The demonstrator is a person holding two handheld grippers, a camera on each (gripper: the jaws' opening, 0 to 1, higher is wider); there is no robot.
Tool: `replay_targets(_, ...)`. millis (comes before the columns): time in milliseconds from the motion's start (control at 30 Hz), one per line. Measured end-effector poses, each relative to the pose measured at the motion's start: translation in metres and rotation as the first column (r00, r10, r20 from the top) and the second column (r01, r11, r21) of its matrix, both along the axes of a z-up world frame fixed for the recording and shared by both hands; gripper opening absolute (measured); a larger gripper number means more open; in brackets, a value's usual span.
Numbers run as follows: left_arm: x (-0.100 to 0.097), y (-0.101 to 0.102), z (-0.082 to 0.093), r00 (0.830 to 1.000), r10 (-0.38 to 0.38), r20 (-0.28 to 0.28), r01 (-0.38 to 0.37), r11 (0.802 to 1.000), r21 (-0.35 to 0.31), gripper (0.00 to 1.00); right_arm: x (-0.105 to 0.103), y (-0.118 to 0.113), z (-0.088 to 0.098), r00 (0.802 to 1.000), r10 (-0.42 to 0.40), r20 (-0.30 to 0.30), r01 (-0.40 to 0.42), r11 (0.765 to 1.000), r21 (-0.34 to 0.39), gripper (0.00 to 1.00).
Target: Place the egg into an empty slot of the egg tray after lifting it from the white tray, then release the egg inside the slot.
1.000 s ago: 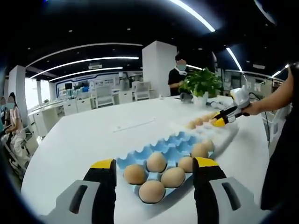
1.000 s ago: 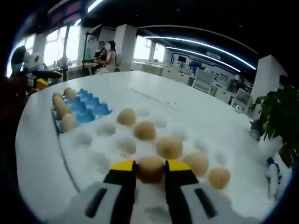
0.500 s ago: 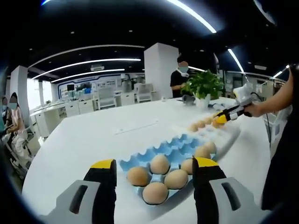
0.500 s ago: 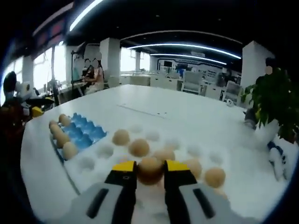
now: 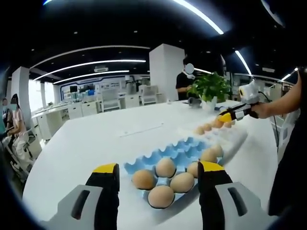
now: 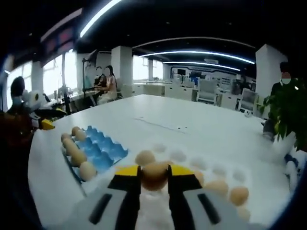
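Since 1 second ago, the right gripper (image 6: pixel 154 173) has risen from among the eggs on the white tray (image 6: pixel 192 160), and the egg (image 6: pixel 154 173) clamped between its yellow-tipped jaws now hangs above that tray instead of sitting down among the others. In the right gripper view, the jaws press on both sides of the egg. Below and beyond it, the white tray carries several more eggs, 1 just past the left jaw and a few to the right. To the left lies the blue egg tray (image 6: pixel 103 151), with 4 eggs along its near left edge and its other slots bare. Both trays rest on a large white table (image 6: pixel 158 115).

In the left gripper view, the left gripper (image 5: pixel 159 182) hovers low over the near end of the blue egg tray (image 5: pixel 180 146), its jaws well apart with nothing between them. 6 eggs sit in the tray's near slots; the far slots look bare. Beyond it, the white tray (image 5: pixel 230 139) holds a short row of eggs, and the right gripper (image 5: pixel 224 115), held by a person's hand at the right edge, is raised above that row. Whether an egg sits in those jaws cannot be told from here. A potted plant (image 5: pixel 208 86) stands at the far end of the table (image 5: pixel 96 139), with a person standing behind it.
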State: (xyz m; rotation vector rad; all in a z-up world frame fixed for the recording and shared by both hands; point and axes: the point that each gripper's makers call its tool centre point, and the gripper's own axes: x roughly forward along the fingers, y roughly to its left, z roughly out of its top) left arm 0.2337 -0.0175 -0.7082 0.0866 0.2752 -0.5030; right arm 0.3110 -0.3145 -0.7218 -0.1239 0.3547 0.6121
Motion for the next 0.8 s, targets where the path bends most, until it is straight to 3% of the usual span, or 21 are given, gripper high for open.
replay_targets(367,0.001,-0.002,-0.001,1.0,0.0,-0.001,0.0,1.0,0.0,0.67,0.0,0.065,0.002,0.989,0.145,-0.005,-0.145,0.988,0.044,0.2)
replay_targets(800,-0.002,0.004,-0.003,1.0,0.012,-0.006,-0.012,1.0,0.002,0.67,-0.006,0.16,0.001,0.941,0.338,-0.004,-0.337,0.938,0.083,0.2)
